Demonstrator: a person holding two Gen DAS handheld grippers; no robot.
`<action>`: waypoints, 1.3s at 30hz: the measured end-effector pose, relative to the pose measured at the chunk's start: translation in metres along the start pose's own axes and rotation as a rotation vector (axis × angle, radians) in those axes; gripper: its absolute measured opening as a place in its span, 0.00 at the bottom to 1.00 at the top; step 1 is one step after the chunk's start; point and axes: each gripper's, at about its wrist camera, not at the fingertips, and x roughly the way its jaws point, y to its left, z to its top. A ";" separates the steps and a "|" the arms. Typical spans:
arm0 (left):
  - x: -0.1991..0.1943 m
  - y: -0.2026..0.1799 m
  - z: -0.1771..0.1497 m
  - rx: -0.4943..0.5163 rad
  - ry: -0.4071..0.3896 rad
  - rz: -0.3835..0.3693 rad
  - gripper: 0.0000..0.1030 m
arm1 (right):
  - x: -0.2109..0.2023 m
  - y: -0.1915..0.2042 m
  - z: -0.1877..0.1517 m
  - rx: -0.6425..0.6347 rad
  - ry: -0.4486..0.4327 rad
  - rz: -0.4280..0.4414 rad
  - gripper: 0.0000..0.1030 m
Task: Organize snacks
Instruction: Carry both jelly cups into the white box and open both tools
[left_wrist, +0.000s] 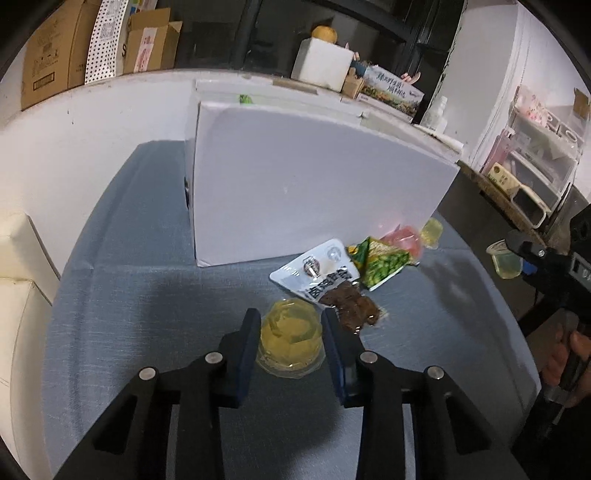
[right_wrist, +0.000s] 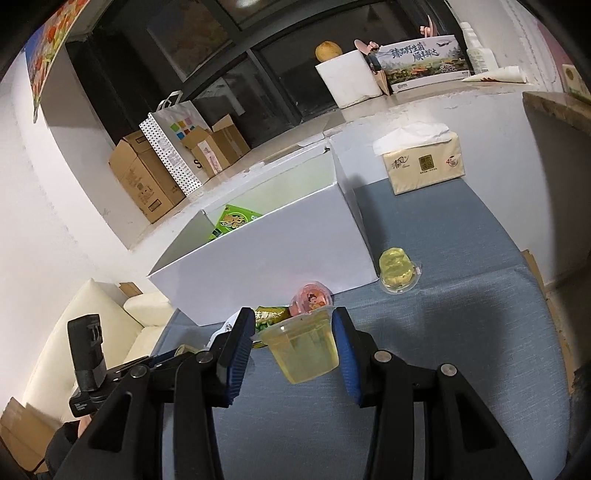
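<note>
From the left wrist, the left gripper (left_wrist: 290, 325) brackets a yellow jelly cup (left_wrist: 290, 338) resting on the blue tablecloth (left_wrist: 147, 295), pads touching its sides; whether it grips, I cannot tell. From the right wrist, the right gripper (right_wrist: 293, 328) clamps another jelly cup (right_wrist: 304, 347), lifted and tilted before the white box (right_wrist: 258, 254); the slick plastic could slip free.

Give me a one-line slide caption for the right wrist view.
Right gripper holds a yellow jelly cup above the blue cloth, near the open white box.
</note>
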 end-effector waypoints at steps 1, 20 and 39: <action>-0.004 -0.002 0.001 0.002 -0.010 -0.004 0.36 | 0.000 0.001 0.000 -0.002 -0.002 0.001 0.46; -0.018 -0.029 0.160 0.113 -0.182 -0.013 0.36 | 0.046 0.066 0.123 -0.149 -0.045 0.096 0.46; 0.005 -0.026 0.151 0.123 -0.127 0.076 1.00 | 0.078 0.037 0.128 -0.164 0.024 -0.061 1.00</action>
